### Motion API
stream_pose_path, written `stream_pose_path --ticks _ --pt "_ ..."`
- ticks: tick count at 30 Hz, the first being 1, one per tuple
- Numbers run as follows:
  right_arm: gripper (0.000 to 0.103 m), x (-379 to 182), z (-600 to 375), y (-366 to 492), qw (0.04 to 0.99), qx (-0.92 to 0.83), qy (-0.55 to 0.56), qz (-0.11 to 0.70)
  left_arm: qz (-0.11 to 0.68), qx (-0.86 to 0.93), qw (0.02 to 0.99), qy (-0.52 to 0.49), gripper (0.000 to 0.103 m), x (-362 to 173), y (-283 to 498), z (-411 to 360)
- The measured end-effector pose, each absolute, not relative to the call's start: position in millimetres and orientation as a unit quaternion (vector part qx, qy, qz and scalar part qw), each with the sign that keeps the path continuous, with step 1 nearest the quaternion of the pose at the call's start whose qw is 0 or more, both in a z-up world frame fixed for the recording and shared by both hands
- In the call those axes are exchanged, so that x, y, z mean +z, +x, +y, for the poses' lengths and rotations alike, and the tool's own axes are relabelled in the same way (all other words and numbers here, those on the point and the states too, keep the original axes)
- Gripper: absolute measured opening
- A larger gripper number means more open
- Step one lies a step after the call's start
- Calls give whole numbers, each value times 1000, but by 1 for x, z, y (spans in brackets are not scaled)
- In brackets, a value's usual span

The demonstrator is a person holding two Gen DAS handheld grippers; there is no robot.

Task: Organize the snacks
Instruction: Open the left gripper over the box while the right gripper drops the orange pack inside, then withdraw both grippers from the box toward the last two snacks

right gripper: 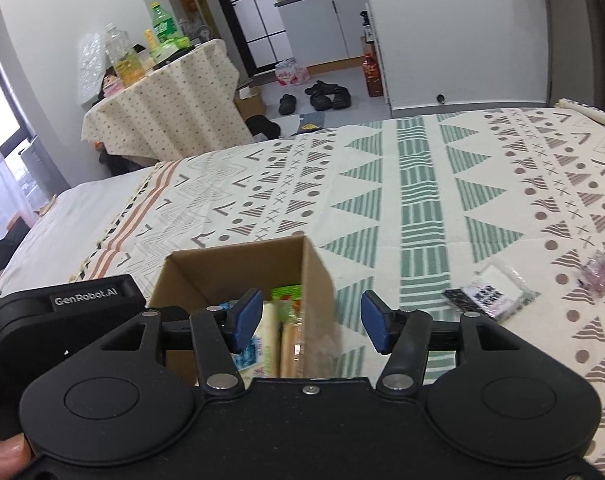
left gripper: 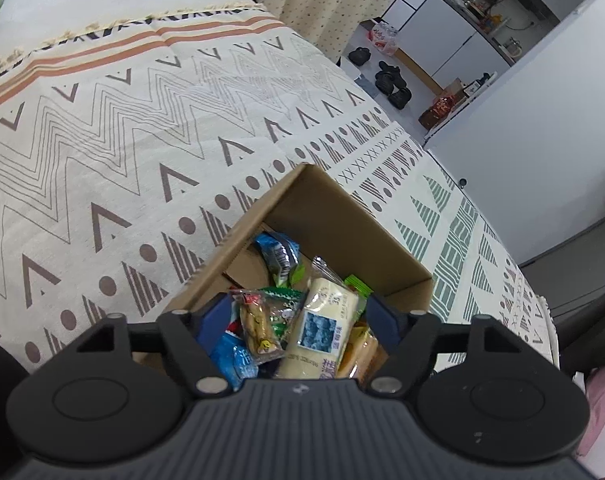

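Observation:
A brown cardboard box (left gripper: 334, 216) stands open on the patterned bed cover (left gripper: 122, 128). It holds several snack packets, among them a blue one (left gripper: 276, 254) and a pale bar pack with a blue label (left gripper: 322, 328). My left gripper (left gripper: 298, 320) is open right above the box, with the packets between its blue pads. In the right wrist view the same box (right gripper: 238, 276) is just ahead. My right gripper (right gripper: 312, 322) is open and empty over the box's right wall. A black-and-white packet (right gripper: 486, 294) and a small pink packet (right gripper: 596, 272) lie on the cover to the right.
The bed cover (right gripper: 422, 184) stretches ahead in the right wrist view. Beyond the bed edge stand a cloth-covered side table with bottles (right gripper: 162, 92), shoes on the floor (right gripper: 326, 96) and a white cabinet wall (left gripper: 522, 128). The left gripper's body (right gripper: 62, 312) is at the box's left.

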State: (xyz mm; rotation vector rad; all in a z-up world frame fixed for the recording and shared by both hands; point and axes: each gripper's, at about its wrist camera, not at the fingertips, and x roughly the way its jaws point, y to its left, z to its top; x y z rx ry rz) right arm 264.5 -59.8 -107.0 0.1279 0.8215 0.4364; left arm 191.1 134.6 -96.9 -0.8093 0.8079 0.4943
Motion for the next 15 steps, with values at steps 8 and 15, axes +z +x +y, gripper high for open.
stream_pose_path --ticks 8,15 --pt "64 -103 -99 262 898 183 71 393 382 209 829 -351 84 -88 195 103" --pt "77 -101 -136 256 906 159 78 384 384 189 848 -311 86 -82 200 70"
